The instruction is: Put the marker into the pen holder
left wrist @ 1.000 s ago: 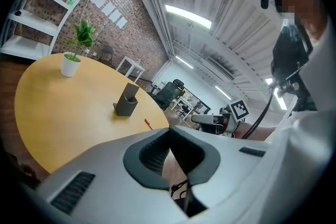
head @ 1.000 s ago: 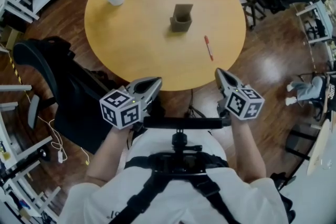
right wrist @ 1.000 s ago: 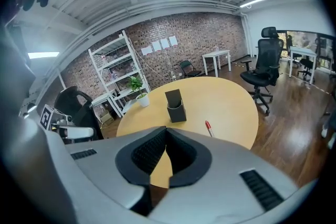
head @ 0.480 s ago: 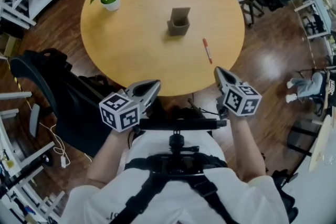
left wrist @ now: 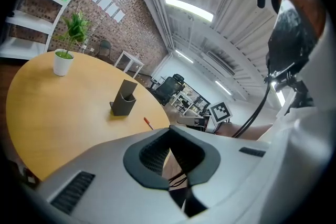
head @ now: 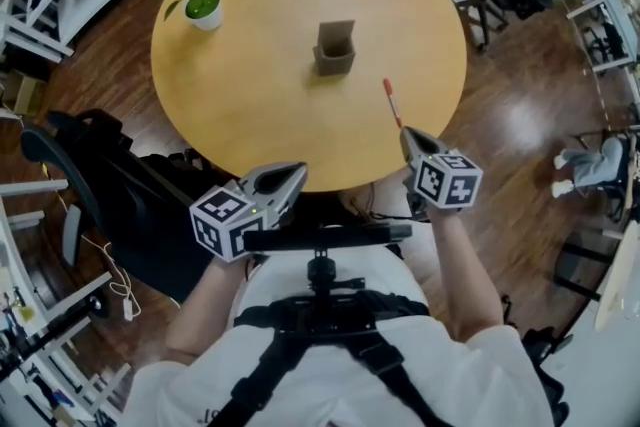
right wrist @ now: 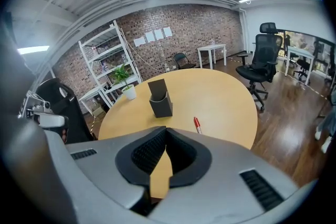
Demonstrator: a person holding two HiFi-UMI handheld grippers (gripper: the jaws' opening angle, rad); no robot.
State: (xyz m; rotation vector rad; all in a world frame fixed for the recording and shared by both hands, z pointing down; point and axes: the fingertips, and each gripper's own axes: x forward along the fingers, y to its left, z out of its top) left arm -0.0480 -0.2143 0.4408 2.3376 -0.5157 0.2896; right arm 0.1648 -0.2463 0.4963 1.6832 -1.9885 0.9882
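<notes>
Round table (head: pixel 250 105): its near rim is cut off by our grippers. The right gripper (head: pixel 406 135) has advanced and sunk toward the marker (head: pixel 391 100), so we judge the reach begun. The left gripper (head: pixel 298 175) waits at the rim. Both tongs are pressed together and empty. The pen holder (head: pixel 334 48) stands mid-table, well apart from the marker lying flat. The marker's near end blurs into the gripper nose.

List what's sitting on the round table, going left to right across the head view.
The potted plant → pen holder → marker
</notes>
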